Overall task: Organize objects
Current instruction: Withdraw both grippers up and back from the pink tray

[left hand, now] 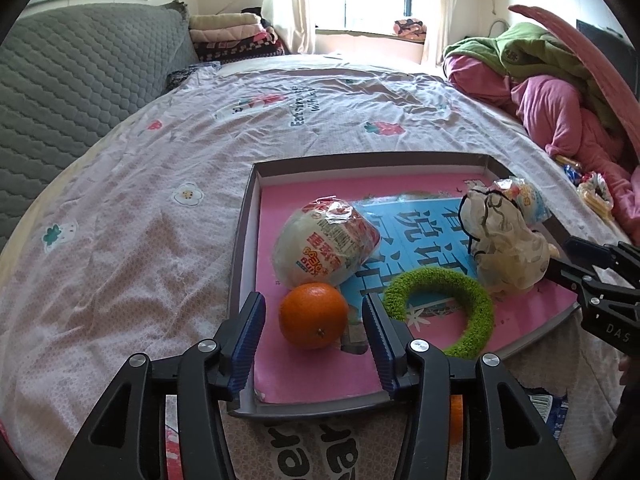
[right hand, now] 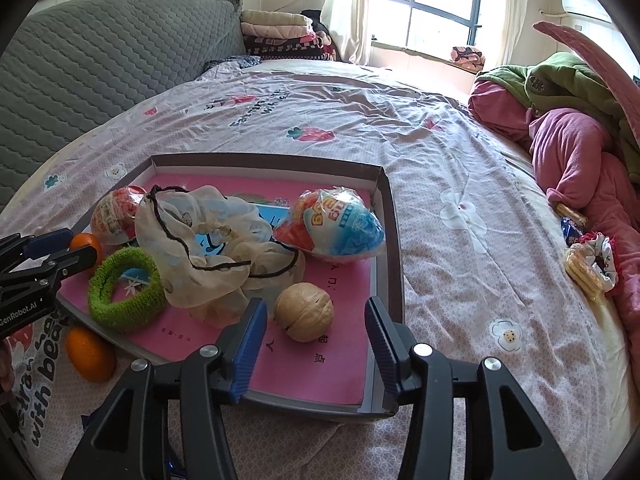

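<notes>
A shallow grey tray with a pink book in it lies on the bed. My left gripper is open around an orange at the tray's near left, with a gap on each side. My right gripper is open around a walnut, not touching it. Also in the tray are a red-and-white wrapped egg, a blue-and-white wrapped egg, a green fuzzy ring and a sheer cloth scrunchie with black trim. A second orange lies outside the tray's near edge.
Biscuits and a red-trimmed scrunchie lie on the sheet at the right, beside a pile of pink and green clothes. A grey quilted headboard rises at the left. A blue packet sits below the tray's near right corner.
</notes>
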`<state>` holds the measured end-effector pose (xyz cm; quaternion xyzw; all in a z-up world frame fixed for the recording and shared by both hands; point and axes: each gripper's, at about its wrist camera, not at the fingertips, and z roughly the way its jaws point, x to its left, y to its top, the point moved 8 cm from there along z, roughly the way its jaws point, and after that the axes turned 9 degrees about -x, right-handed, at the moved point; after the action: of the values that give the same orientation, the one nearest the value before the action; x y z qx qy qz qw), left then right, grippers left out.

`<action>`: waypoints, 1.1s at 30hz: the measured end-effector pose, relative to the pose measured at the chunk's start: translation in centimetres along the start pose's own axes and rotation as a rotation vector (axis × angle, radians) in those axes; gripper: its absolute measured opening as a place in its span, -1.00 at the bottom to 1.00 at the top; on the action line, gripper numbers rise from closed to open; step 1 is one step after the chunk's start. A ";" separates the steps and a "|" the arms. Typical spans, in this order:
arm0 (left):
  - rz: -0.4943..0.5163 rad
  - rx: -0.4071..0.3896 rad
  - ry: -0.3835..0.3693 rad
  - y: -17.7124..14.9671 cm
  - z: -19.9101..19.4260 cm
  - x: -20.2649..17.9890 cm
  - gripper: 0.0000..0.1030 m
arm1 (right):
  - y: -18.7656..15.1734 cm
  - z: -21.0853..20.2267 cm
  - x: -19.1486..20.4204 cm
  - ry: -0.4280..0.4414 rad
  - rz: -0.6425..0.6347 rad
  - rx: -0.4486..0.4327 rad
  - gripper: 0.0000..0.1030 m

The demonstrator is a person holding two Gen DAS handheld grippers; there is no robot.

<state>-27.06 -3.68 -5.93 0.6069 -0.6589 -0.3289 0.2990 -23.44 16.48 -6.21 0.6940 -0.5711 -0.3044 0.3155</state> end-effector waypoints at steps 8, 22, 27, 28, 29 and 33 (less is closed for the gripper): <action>-0.024 -0.011 -0.008 0.4 -0.5 0.3 0.06 | 0.4 -0.4 -0.1 0.000 0.004 -0.021 0.05; -0.040 -0.040 -0.019 1.1 -1.5 0.6 0.08 | 1.4 -1.4 -0.1 0.009 0.016 -0.080 0.07; -0.034 -0.052 -0.006 1.2 -2.0 0.8 0.09 | 2.1 -2.2 0.1 0.022 0.015 -0.120 0.07; -0.033 -0.055 -0.005 1.3 -2.1 0.8 0.09 | 2.3 -2.4 0.1 0.024 0.015 -0.128 0.11; -0.029 -0.059 -0.002 1.3 -2.2 0.8 0.09 | 2.4 -2.6 0.2 0.029 0.013 -0.137 0.13; -0.027 -0.063 -0.005 1.4 -2.8 0.7 0.15 | 3.0 -3.6 0.7 0.036 0.003 -0.178 0.16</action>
<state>-25.75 -4.51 -3.11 0.6055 -0.6406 -0.3548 0.3117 -22.34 15.69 -1.72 0.6677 -0.5371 -0.3409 0.3867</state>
